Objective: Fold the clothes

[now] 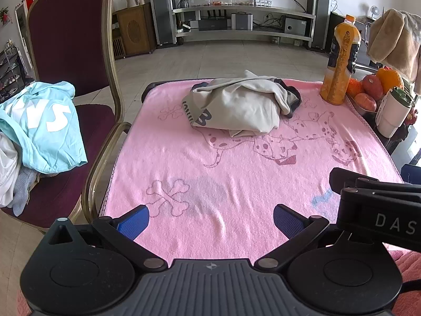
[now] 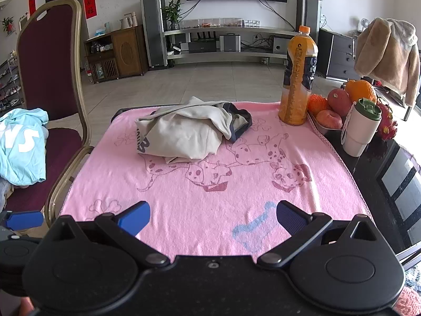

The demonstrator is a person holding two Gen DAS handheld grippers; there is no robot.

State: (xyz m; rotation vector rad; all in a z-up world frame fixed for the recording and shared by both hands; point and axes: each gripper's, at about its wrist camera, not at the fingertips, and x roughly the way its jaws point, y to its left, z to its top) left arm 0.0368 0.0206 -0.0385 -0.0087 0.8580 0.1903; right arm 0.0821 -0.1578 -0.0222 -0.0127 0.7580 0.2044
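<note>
A folded beige garment with dark trim [image 1: 236, 105] lies at the far middle of the pink towel [image 1: 236, 173] that covers the table; it also shows in the right wrist view [image 2: 189, 131]. A light blue shirt with white letters [image 1: 44, 126] lies crumpled on the chair seat at the left, on top of white and grey clothes; it shows in the right wrist view [image 2: 21, 144] too. My left gripper [image 1: 210, 222] is open and empty above the towel's near edge. My right gripper [image 2: 213, 218] is open and empty beside it, to the right.
A maroon chair with a gold frame [image 1: 68, 39] stands left of the table. An orange juice bottle [image 2: 297, 79], a fruit tray [image 2: 336, 105] and a white cup with a green lid [image 2: 360, 129] stand at the table's right edge. A beige jacket [image 2: 389, 55] hangs at far right.
</note>
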